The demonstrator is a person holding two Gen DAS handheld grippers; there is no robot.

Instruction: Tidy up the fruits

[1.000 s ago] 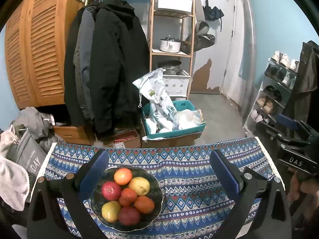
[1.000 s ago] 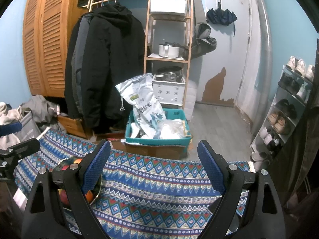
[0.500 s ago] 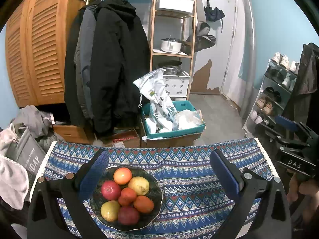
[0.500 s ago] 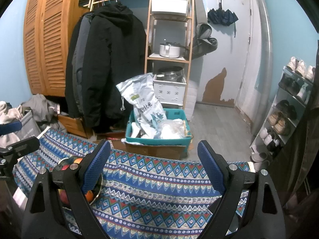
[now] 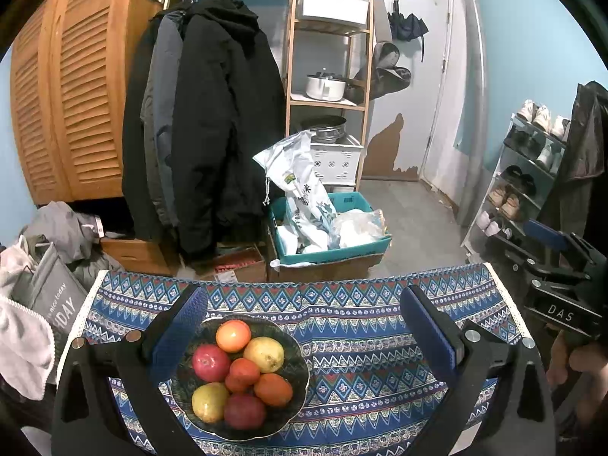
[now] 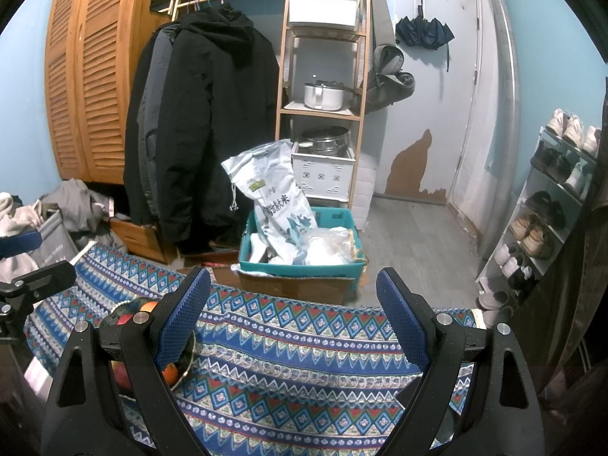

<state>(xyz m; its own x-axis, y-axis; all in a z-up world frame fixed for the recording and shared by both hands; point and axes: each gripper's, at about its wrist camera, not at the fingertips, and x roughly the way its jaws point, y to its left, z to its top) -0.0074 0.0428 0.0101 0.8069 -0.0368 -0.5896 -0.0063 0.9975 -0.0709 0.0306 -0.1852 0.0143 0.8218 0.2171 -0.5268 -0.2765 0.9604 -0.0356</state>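
Observation:
A dark bowl (image 5: 292, 345) heaped with several red, orange and yellow fruits (image 5: 262, 353) stands on the patterned blue cloth of the table (image 5: 364, 349), at its left side. My left gripper (image 5: 304, 323) hangs open above the cloth, its left finger beside the bowl, nothing between the pads. In the right wrist view the bowl (image 6: 114, 313) is mostly hidden behind my left finger. My right gripper (image 6: 292, 311) is open over the bare cloth to the right of the bowl. It also shows at the right edge of the left wrist view as the right gripper (image 5: 551, 250).
Beyond the table's far edge a teal crate (image 5: 334, 243) with bags sits on cardboard boxes. Dark coats (image 5: 205, 133) hang at the left by a wooden shelf (image 5: 326, 76). A shoe rack (image 6: 547, 205) stands at the right. Clothes and a grey bag (image 5: 49, 288) lie left of the table.

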